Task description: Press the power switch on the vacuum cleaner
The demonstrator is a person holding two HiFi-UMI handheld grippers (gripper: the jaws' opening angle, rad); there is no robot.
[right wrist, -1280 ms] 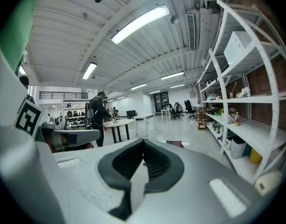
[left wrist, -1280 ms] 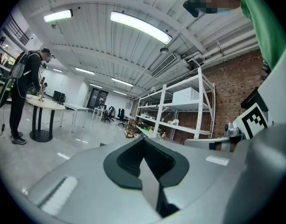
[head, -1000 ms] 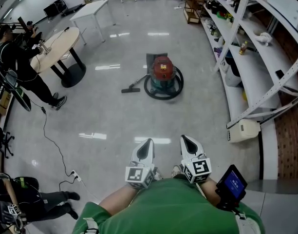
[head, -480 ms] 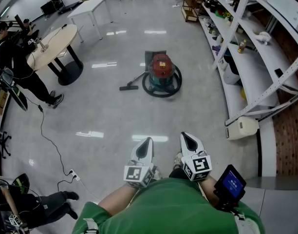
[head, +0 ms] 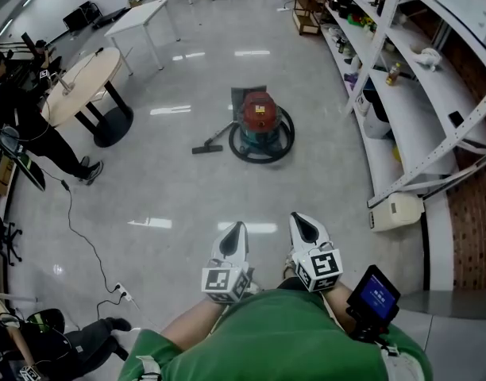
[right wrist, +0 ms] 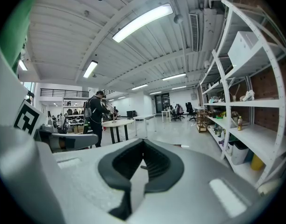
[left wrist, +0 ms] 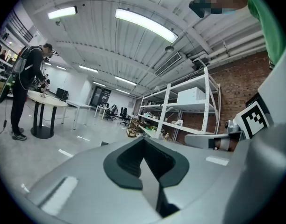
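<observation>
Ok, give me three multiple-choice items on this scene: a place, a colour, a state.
1. The vacuum cleaner stands: A on a table; B on the floor; C on a shelf.
2. Its top is: A red; B yellow; C white.
3. The left gripper and right gripper are: A both shut, empty; B both open; C shut on a hose.
Answers: B, it sits on bare floor; A, its top shows red; A, each gripper view shows jaws together, nothing between.
</observation>
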